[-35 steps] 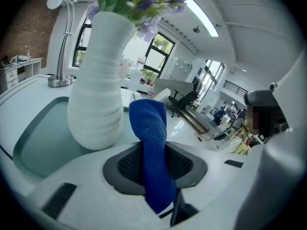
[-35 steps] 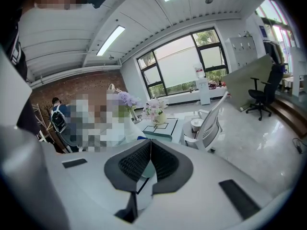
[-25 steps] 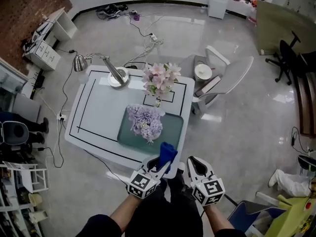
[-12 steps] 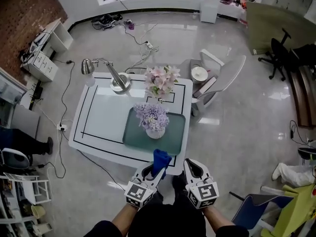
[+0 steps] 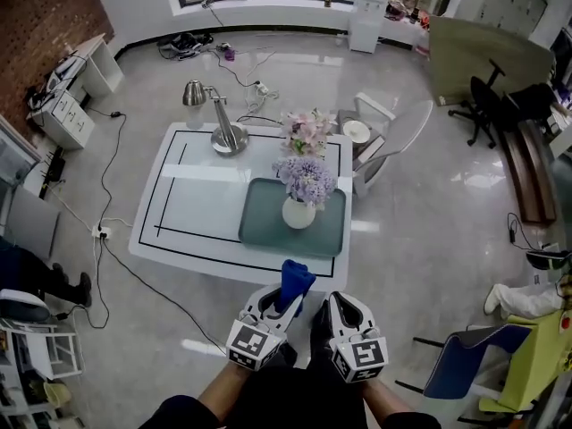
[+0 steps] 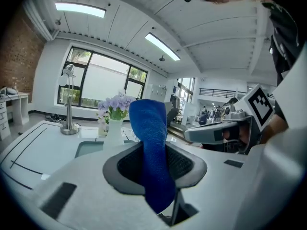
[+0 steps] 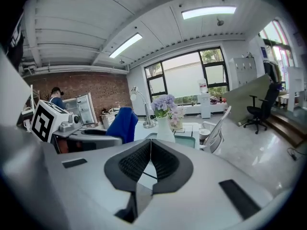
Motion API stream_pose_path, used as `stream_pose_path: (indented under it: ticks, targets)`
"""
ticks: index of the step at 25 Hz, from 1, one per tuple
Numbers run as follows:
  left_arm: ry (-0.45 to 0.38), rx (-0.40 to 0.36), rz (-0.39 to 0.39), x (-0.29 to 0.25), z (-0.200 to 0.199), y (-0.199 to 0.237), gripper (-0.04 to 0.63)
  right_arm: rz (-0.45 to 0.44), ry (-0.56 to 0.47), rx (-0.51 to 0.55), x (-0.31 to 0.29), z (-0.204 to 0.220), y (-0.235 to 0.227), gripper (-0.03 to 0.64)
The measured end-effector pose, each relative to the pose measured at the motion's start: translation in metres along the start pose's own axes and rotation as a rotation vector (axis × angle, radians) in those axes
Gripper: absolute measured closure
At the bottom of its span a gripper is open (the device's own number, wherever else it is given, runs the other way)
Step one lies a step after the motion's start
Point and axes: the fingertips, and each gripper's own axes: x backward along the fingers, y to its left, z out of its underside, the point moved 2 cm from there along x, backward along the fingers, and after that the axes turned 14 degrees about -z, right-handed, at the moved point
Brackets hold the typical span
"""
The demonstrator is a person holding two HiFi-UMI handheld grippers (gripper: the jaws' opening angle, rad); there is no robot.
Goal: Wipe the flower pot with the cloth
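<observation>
Blue fabric cloth (image 5: 295,280): pinched upright in left gripper (image 5: 284,298)
Right gripper (image 5: 343,303): jaws together, empty
White ceramic flower pot (image 5: 298,213): on teal rectangular tray (image 5: 264,231)

Flower pot (image 6: 114,129) base hidden behind left jaws, person's forearms (image 5: 217,388) cut off at bottom edge

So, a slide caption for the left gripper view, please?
Left gripper clamps blue cloth; flower pot stands ahead on a tray.
</observation>
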Motion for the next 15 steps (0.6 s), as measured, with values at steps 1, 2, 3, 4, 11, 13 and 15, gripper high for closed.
stream_pose_path:
  ticks: [1, 2, 3, 4, 11, 13, 15]
  targets:
    - [-0.006, 0.0, -0.001, 0.008, 0.001, 0.001, 0.474, 0.003, -0.001, 0.002, 0.001, 0.003, 0.01, 0.607]
    - [-0.012, 0.001, -0.002, 0.016, 0.002, 0.002, 0.474, 0.005, -0.002, 0.005, 0.003, 0.005, 0.019, 0.607]
    - [-0.019, 0.004, -0.005, 0.023, 0.002, 0.003, 0.474, 0.009, -0.004, 0.007, 0.004, 0.007, 0.027, 0.607]
    - [-0.028, 0.005, -0.011, 0.029, 0.002, 0.004, 0.475, 0.013, -0.008, 0.009, 0.005, 0.008, 0.034, 0.607]
    - [-0.041, 0.001, -0.065, 0.063, 0.004, 0.009, 0.475, 0.015, -0.016, 0.033, 0.003, 0.011, 0.064, 0.609]
    - [-0.045, 0.007, -0.075, 0.068, 0.004, 0.011, 0.476, 0.006, -0.015, 0.037, 0.003, 0.01, 0.067, 0.609]
    - [-0.052, 0.009, -0.094, 0.073, 0.0, 0.013, 0.474, -0.006, -0.014, 0.043, 0.004, 0.007, 0.069, 0.609]
